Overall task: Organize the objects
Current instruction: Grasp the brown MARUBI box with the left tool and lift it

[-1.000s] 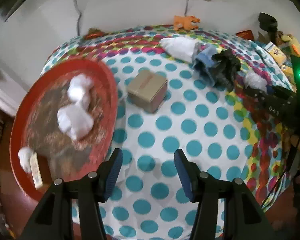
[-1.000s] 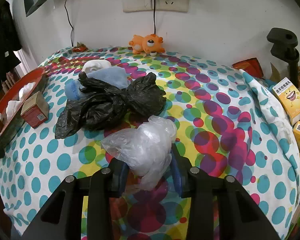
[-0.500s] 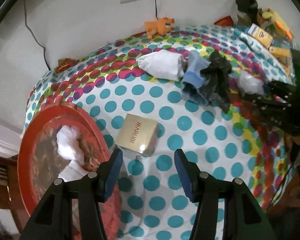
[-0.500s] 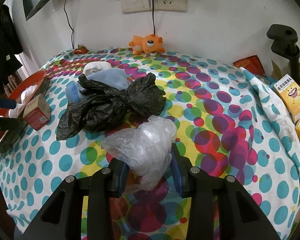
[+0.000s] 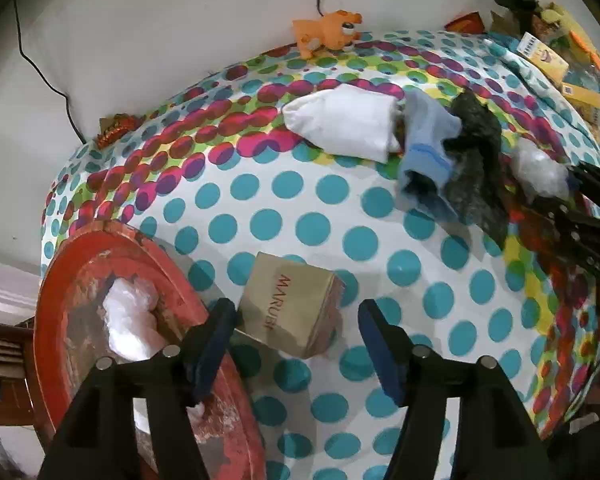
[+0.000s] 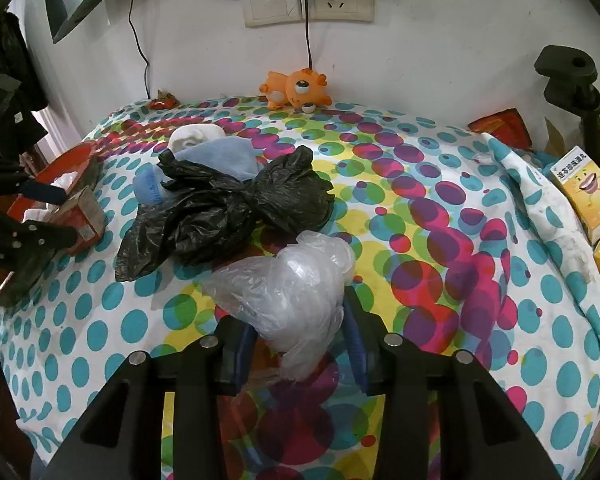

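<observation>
The left claw (image 5: 296, 344) is seen wide open, its blue pads set either side of the near end of the gold box (image 5: 290, 304) lettered MARUBI; a second ago the box lay well ahead of the pads, so the claw has been brought forward over it and the view swung towards the wall. No contact with either pad can be made out. This is judged to be the approach to a grasp, with closing on the box the likely next move. Just to the left, the red tray (image 5: 60, 280) is reached, already loaded with white crumpled wads (image 5: 130, 320) (the probable home for the box, though that is only a guess).

The right claw (image 6: 300, 344) is closed on the clear plastic bag (image 6: 292, 292), held between its pads just above the dotted cloth of the bench (image 6: 500, 320); nothing about this grip appears changed over the last second.

Farther off, the black plastic bag (image 6: 228, 208), the blue cloth (image 6: 220, 156) and the white bundle (image 5: 340, 124) lie together unsorted, and the orange toy (image 6: 296, 90) rests by the wall
</observation>
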`<state>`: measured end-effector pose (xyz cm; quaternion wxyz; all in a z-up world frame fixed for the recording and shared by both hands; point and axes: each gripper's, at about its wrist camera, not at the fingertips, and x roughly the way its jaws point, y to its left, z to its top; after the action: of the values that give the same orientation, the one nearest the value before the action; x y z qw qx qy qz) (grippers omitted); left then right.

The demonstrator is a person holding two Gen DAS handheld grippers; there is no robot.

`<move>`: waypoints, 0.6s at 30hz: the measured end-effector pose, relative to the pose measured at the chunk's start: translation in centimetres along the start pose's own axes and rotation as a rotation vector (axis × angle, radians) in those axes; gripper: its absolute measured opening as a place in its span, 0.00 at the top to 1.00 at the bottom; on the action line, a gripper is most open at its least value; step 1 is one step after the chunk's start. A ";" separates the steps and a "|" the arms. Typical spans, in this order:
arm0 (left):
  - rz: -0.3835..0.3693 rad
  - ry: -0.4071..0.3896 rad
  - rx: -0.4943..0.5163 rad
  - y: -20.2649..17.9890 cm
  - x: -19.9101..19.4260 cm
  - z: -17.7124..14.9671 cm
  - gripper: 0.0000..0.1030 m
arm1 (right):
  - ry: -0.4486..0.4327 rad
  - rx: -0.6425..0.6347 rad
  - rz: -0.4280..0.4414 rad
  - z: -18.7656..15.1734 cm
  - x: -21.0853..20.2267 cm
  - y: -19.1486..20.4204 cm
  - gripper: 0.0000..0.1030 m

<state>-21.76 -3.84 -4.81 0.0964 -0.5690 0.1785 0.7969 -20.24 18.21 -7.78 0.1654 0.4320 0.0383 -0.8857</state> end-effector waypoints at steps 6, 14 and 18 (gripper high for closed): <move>0.042 0.015 0.014 0.1 0.9 0.4 0.32 | 0.000 0.000 0.001 0.0 0.0 -0.1 0.62; 0.067 0.026 0.014 0.1 1.5 0.9 0.31 | -0.003 0.011 0.014 -0.1 -0.1 -0.1 0.62; 0.073 0.051 0.015 0.1 2.3 1.4 0.31 | -0.005 0.022 0.027 -0.1 -0.1 0.1 0.62</move>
<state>-23.75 -3.47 -6.56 0.0669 -0.5814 0.2074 0.7839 -20.07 18.15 -7.77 0.1728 0.4321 0.0224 -0.8848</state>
